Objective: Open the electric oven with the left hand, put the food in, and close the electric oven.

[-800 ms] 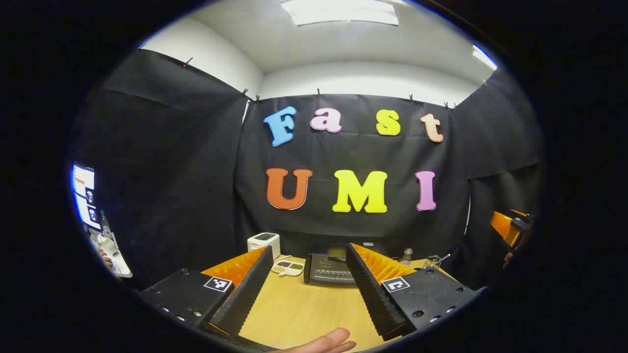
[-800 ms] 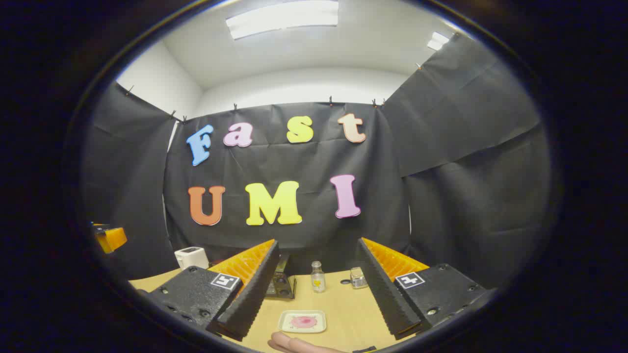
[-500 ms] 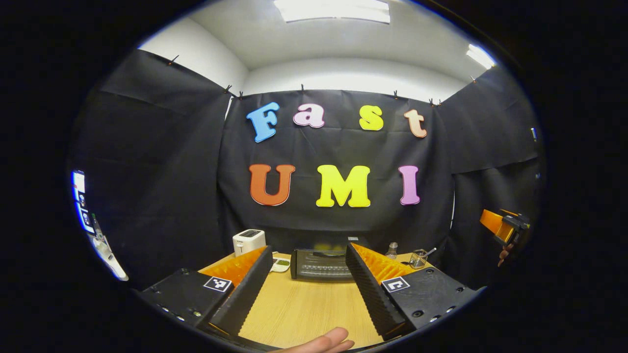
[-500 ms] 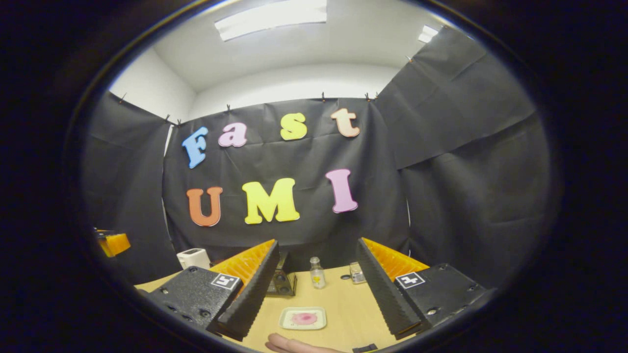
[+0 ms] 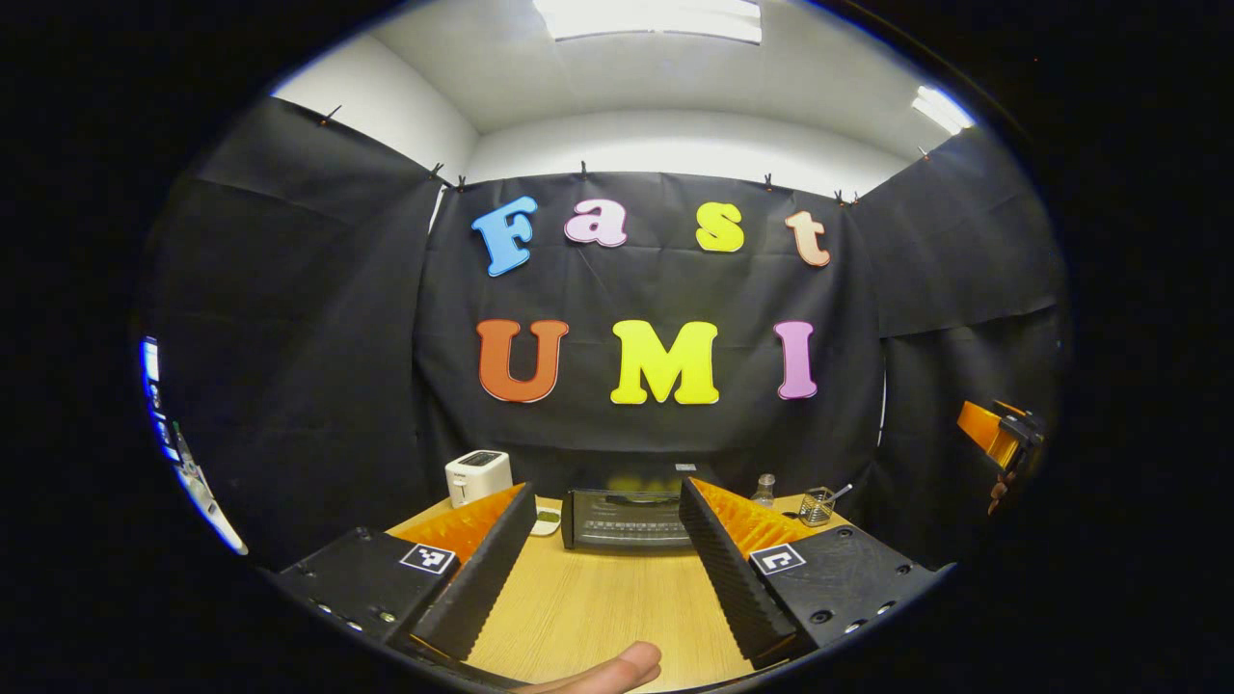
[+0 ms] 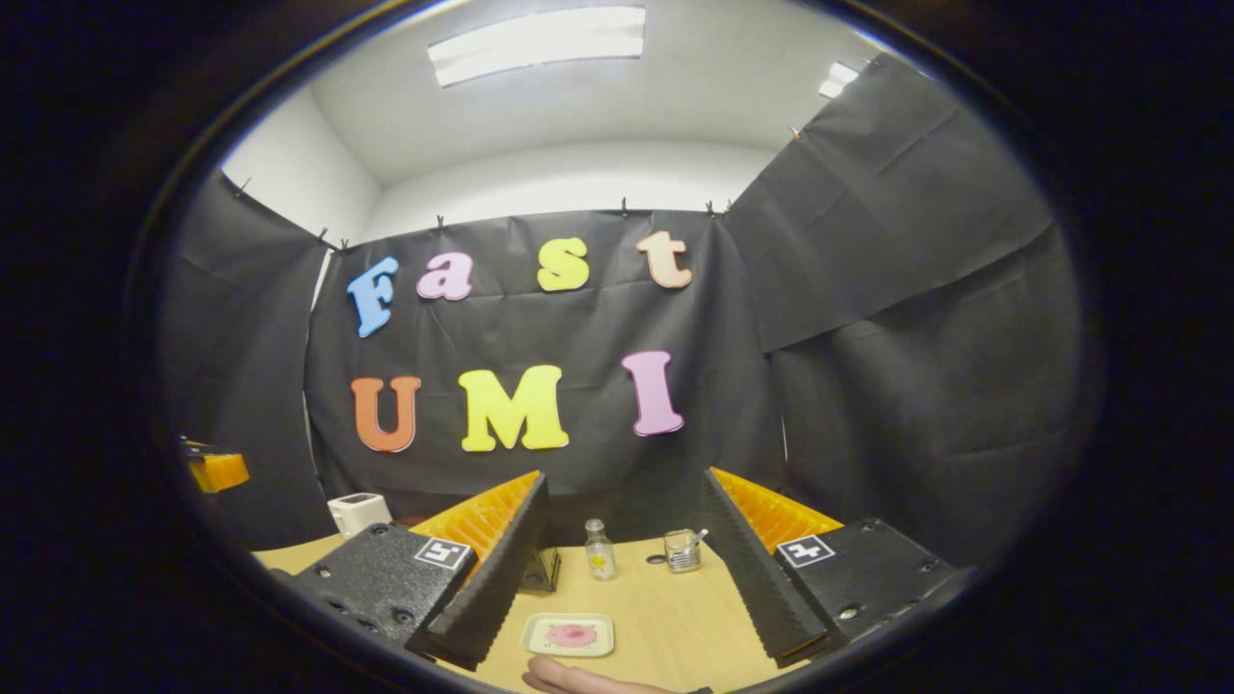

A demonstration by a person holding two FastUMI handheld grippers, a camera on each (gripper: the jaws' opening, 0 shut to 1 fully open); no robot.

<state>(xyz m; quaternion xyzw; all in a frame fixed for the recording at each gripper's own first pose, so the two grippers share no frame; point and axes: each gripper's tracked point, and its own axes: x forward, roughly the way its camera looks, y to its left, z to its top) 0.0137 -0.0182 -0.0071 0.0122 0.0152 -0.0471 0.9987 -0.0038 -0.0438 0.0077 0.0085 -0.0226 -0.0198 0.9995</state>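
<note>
oven (image 5: 625, 520) is sitting shut at the table's (image 5: 598, 607) far edge, straight ahead of the left gripper (image 5: 605, 540), whose fingers are standing wide and empty. door is likely stiff and hinged; its top handle is looking the best hold. right gripper (image 6: 622, 549) is gaping wide, empty, above the plate (image 6: 569, 634) carrying pink food (image 6: 571, 633), probably light and slippery.

In your left gripper view, the electric oven (image 5: 627, 519) sits at the far edge of the table (image 5: 607, 607), straight ahead between your left tool's (image 5: 607, 569) fingers. The toaster (image 5: 478, 475) stands to its left, the small bottle (image 5: 764, 489) and the wire cup (image 5: 816, 505) to its right. In your right gripper view, the plate of food (image 6: 569, 634) lies on the table near your right tool (image 6: 617, 578), in front of the bottle and cup.
</note>
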